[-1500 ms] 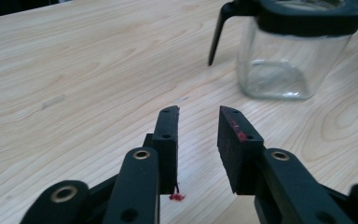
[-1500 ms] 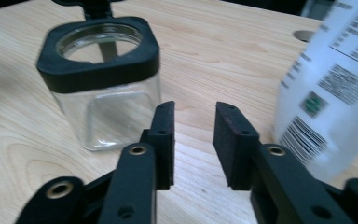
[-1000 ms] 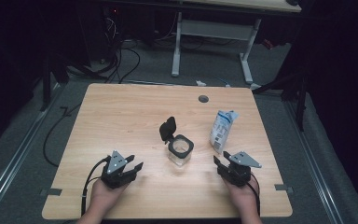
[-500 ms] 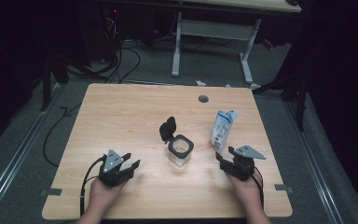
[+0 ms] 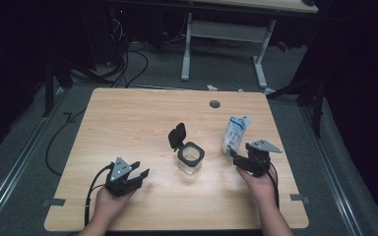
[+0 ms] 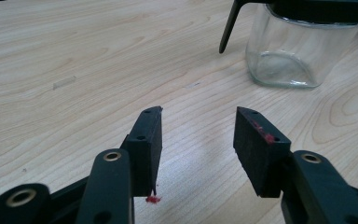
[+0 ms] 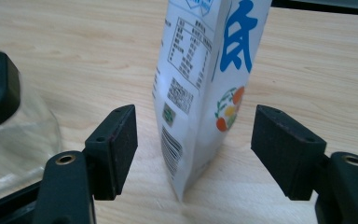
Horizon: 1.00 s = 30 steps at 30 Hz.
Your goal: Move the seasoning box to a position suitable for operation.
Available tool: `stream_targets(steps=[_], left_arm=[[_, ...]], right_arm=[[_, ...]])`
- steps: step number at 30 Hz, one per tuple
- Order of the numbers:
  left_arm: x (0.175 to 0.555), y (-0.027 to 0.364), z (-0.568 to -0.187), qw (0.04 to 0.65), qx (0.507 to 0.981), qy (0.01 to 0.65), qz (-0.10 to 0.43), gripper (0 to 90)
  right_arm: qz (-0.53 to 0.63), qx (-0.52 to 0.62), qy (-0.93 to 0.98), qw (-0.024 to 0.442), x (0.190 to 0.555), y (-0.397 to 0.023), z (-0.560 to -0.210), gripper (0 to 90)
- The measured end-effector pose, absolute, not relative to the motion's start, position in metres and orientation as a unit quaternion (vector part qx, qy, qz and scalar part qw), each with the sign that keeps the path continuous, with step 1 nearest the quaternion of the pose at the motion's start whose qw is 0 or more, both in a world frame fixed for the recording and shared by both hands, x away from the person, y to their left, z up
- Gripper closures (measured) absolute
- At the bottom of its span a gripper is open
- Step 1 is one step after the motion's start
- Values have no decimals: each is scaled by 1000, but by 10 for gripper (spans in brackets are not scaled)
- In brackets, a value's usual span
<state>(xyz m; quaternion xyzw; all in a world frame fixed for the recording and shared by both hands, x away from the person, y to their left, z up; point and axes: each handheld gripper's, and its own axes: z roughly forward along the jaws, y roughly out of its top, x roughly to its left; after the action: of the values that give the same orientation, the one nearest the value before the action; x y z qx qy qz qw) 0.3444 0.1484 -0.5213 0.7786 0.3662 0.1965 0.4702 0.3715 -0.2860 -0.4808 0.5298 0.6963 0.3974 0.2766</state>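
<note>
Clearly the right gripper [image 7: 193, 149], its jaws just opened wide and straddling the upright pouch [image 7: 205, 88] at centre frame without touching, needed squaring before closing, while the left gripper [image 6: 198, 140] stood half-open and empty.

Table [image 5: 128, 123] evenly lit from above; surroundings dark, high view soft.

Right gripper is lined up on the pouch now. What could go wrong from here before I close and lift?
1. The white pouch stands upright on a narrow base between the open right gripper, whose jaws have just been opening; one pad touching first could tip it.
2. The glass jar, with its black lid open, stands close beside; a swing that way might knock it.
3. The pouch looks soft, so a hard squeeze may crumple it.
</note>
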Motion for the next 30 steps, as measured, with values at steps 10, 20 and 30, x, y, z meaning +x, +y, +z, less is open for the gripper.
stream_targets(steps=[10,20,30], left_arm=[[345,149,-521,473,776,368,195,523],[346,150,-522,473,775,371,195,523],[346,150,-522,472,776,369,197,523]], right_arm=[[399,530,693,280,388,-283,-480,389],[402,526,693,284,396,-281,-481,535],[396,541,689,276,400,-285,-483,579]])
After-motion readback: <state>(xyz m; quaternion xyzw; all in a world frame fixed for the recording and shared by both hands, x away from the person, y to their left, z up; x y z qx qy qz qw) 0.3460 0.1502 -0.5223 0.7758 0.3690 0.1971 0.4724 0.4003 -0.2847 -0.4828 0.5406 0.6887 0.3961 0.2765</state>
